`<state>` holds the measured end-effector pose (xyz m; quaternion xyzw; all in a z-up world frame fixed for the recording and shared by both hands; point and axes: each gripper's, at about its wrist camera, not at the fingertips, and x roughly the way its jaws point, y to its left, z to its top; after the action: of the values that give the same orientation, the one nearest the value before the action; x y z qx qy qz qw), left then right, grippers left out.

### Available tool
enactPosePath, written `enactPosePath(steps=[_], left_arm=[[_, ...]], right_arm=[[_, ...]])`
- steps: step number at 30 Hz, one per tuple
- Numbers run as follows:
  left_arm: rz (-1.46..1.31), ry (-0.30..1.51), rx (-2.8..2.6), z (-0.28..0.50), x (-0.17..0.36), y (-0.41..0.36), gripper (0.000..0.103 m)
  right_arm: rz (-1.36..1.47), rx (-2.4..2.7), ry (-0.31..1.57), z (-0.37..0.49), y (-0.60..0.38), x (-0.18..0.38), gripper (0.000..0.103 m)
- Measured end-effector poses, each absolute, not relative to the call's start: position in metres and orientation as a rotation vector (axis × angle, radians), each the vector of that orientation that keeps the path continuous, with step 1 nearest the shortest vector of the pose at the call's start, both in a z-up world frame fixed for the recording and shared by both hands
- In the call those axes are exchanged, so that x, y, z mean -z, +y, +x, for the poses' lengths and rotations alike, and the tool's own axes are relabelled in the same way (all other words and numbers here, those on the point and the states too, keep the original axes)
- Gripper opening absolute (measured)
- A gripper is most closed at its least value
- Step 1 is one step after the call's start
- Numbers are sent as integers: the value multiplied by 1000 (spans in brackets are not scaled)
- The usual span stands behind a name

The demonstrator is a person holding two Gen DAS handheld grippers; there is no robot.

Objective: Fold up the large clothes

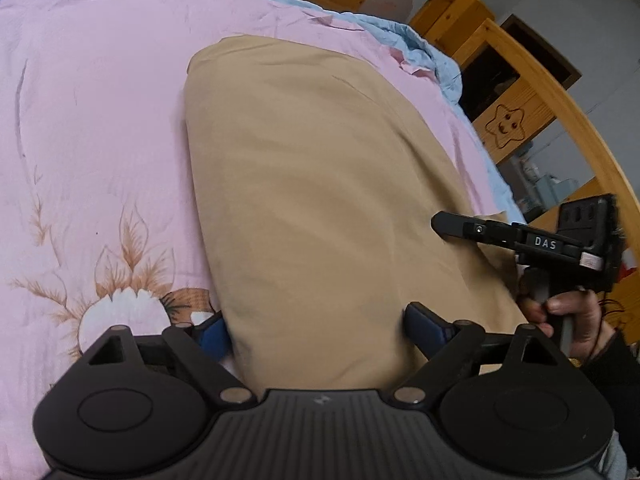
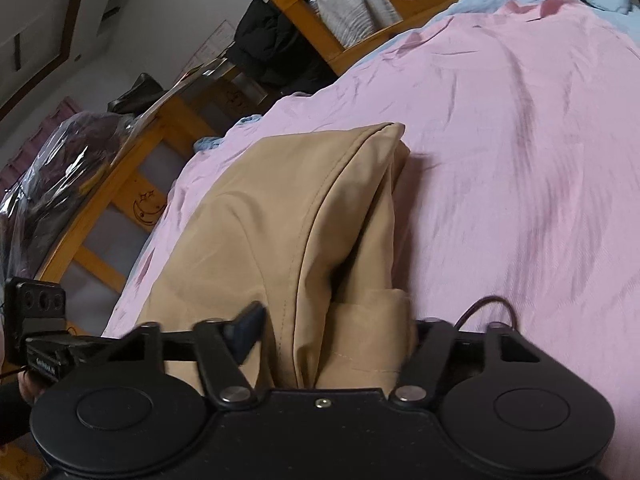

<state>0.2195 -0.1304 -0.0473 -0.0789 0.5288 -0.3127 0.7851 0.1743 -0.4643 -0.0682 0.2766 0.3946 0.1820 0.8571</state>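
Note:
A tan garment (image 1: 316, 184) lies folded lengthwise on the pink bedspread (image 1: 92, 112). My left gripper (image 1: 316, 326) has its jaws wide apart around the garment's near end, with fabric between the blue pads (image 1: 426, 326). My right gripper (image 2: 332, 332) also stands with jaws apart around a bunched tan edge (image 2: 320, 248); its right finger is hidden by cloth. The right gripper also shows in the left wrist view (image 1: 516, 240), at the garment's right edge, held by a hand. The left gripper shows at the far left of the right wrist view (image 2: 40, 320).
The pink bedspread (image 2: 520, 140) has a flower print (image 1: 128, 296) near the left gripper. A blue sheet (image 1: 420, 44) lies along the far edge. A wooden bed rail (image 1: 520, 92) with moon and star carvings borders the bed. Dark clothes (image 2: 268, 48) hang on the rail.

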Motion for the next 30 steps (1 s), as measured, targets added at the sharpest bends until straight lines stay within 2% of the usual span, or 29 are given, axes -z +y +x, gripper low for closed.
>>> enactPosePath(steps=[8, 9, 13, 16, 22, 30], left_arm=[[-108, 1130, 637, 213, 38, -143, 82], [-98, 1123, 629, 211, 36, -144, 81], [-46, 1089, 608, 203, 27, -152, 73], [-27, 1064, 603, 197, 19, -154, 69], [-14, 1038, 617, 187, 7, -148, 64], [-15, 998, 616, 183, -11, -132, 63]], right_arm=[[606, -308, 860, 174, -455, 66, 59], [585, -300, 857, 173, -451, 64, 57], [544, -283, 836, 164, -440, 54, 30], [545, -279, 819, 158, -434, 43, 23], [579, -282, 788, 143, -424, 25, 18], [556, -306, 744, 130, -403, -3, 17]])
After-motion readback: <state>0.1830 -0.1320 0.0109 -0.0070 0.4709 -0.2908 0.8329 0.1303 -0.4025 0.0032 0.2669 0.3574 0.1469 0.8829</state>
